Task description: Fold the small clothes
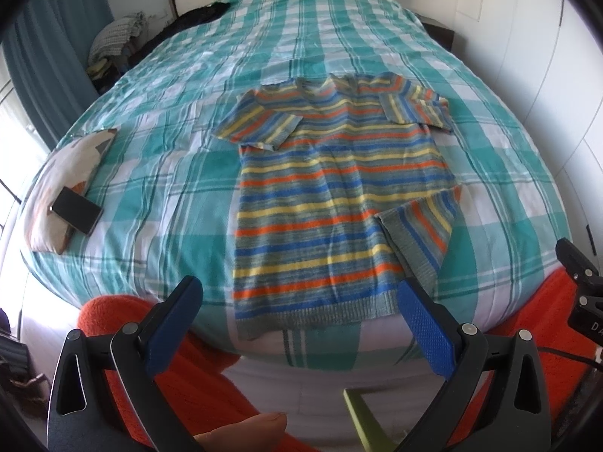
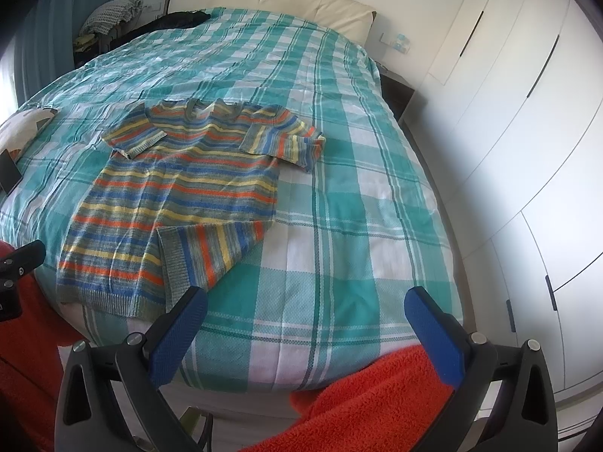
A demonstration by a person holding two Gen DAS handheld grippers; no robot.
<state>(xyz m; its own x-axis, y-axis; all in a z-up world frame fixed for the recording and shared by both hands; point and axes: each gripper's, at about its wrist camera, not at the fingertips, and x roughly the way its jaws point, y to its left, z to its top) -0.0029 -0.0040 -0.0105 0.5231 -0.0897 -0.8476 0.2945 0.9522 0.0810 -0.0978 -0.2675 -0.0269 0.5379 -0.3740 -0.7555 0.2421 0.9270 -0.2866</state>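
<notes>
Blue-padded left gripper hangs w/ jaws spread wide, nothing between, just off the near bed edge. Right gripper likewise released, empty, over the green-and-white checked bedspread. Striped knit sweater, orange/yellow/blue/grey, lies flat on the bedspread near the foot edge, both sleeves folded in across the body. Black phone sits on a patterned cushion far left.

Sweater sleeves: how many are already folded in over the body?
2. The left sleeve lies across the striped sweater near the collar; the right sleeve doubles back over its lower right side. Both grippers, left and right, hover open, empty.
</notes>
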